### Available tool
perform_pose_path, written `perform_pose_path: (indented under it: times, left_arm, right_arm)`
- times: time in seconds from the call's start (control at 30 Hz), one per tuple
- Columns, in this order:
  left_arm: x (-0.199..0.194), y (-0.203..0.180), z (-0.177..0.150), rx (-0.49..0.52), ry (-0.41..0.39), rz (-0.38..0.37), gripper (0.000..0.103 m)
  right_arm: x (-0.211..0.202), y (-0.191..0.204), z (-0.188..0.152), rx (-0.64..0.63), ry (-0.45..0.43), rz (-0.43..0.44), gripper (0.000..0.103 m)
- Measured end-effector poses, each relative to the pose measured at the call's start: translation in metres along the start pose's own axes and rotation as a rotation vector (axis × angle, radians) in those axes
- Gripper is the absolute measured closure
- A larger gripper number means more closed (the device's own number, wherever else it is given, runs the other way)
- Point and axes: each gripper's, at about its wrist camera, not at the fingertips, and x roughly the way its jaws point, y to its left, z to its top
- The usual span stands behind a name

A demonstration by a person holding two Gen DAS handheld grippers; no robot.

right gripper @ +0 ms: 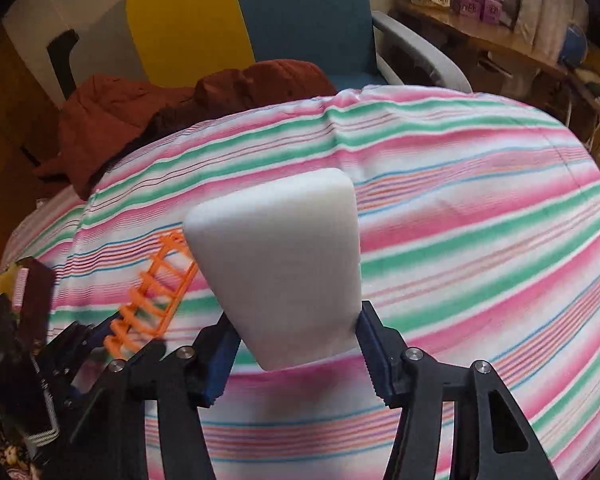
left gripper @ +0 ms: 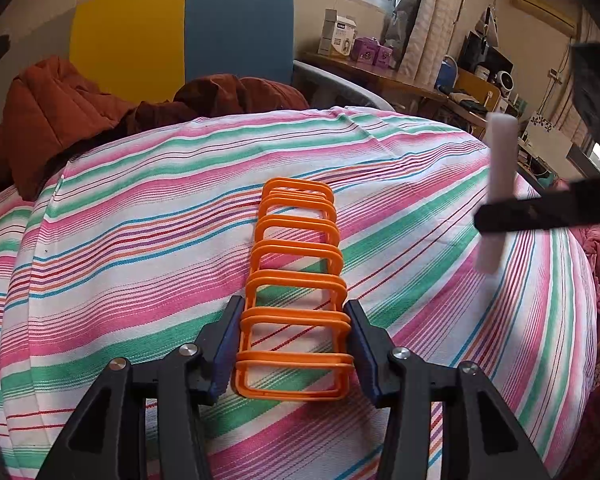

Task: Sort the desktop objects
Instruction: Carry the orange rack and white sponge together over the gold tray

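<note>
An orange slotted rack lies on the striped cloth and runs away from me. My left gripper is shut on the rack's near end, one finger on each side. My right gripper is shut on a white flat block and holds it above the cloth. In the left wrist view the white block shows edge-on at the right, clamped by the right gripper. In the right wrist view the rack and the left gripper show at the lower left.
The pink, green and white striped cloth covers the table. A rust-red jacket lies at the far edge before a yellow and blue chair. A cluttered wooden desk with boxes stands at the back right.
</note>
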Motion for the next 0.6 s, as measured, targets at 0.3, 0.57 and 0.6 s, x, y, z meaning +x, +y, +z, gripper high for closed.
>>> perform_pose_path:
  times: [0.3,0.57,0.6]
  left_arm:
    - [-0.024,-0.006,-0.017,0.054,0.027,0.015,0.053]
    - [-0.059,0.010,-0.041,-0.029,0.040,0.001,0.053]
    - [-0.059,0.009,-0.041,-0.019,0.046,0.001,0.052]
  right_arm:
    - [-0.006,0.044,-0.064,0.086,0.055,0.078,0.040]
    - [0.010,0.049,-0.056,0.037,0.060,-0.039,0.025]
    - [0.011,0.048,-0.056,0.044,0.060,-0.051,0.021]
